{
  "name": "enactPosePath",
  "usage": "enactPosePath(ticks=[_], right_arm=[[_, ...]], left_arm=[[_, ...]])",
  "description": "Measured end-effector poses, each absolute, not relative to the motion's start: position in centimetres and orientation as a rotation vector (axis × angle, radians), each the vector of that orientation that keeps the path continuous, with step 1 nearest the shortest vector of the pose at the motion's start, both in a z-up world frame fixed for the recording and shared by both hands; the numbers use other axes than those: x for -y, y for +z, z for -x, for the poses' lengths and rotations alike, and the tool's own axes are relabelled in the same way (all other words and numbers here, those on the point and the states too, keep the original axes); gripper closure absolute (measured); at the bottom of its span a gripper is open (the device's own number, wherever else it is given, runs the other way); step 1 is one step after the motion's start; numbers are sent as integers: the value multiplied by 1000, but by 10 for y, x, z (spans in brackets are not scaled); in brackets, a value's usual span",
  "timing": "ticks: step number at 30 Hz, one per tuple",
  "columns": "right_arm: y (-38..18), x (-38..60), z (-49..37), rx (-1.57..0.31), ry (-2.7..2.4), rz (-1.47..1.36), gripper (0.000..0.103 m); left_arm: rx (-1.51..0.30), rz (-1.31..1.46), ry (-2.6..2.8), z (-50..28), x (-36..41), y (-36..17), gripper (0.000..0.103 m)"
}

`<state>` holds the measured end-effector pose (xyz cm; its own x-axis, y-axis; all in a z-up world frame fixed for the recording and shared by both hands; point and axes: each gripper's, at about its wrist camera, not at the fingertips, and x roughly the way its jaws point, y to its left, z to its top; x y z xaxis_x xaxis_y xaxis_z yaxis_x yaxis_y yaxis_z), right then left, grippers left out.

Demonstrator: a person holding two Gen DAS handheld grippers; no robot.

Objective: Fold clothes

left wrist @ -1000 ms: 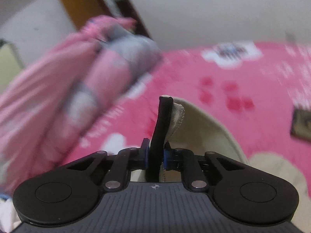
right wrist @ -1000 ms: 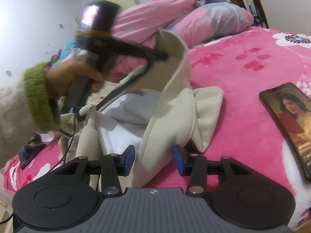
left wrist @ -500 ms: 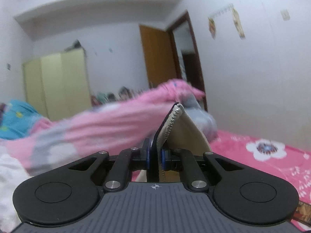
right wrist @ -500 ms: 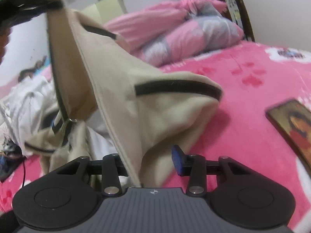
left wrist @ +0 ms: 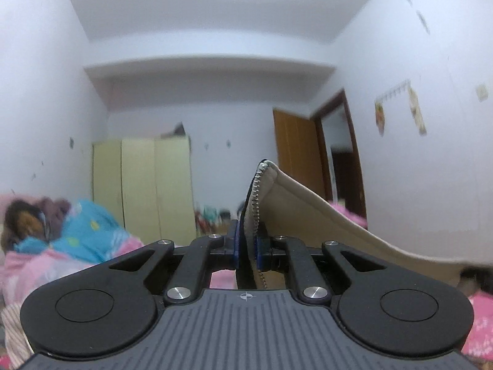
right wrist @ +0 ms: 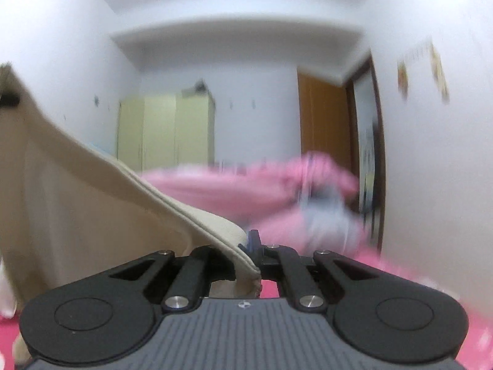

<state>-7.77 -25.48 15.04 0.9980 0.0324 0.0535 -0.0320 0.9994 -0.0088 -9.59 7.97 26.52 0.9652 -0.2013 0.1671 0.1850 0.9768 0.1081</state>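
Hanging in the air above the pink bed [right wrist: 400, 274], the beige zip-up garment [left wrist: 308, 215] is pinched at its zipper edge by the left gripper [left wrist: 246, 248] and at another edge by the right gripper [right wrist: 251, 257]. Honestly, the right-hand bite looks thin, so a slip could be caused by any tug.

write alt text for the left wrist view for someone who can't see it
The left hand-held gripper is shut on the zipper edge of a beige garment, held up in a bedroom. Behind are a pale yellow wardrobe, an open wooden door and pink bedding.
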Motion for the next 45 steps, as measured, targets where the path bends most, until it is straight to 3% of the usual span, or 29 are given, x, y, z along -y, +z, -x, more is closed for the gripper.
enactPosePath(ticks=[11,26,36,45], right_arm=[[281,246,141,417,41,86,98],[311,262,213,634,-16,86,98],[298,270,130,482,-44,118,98],[242,267,-55,175,-95,223,98]], left_arm=[[409,-73,-193,173,-98,320,94],[491,-100,-279,198,-73,333,94],[325,-78,-249,91,-56,313,94],[-29,-69,-191,-99,-34,220,94]])
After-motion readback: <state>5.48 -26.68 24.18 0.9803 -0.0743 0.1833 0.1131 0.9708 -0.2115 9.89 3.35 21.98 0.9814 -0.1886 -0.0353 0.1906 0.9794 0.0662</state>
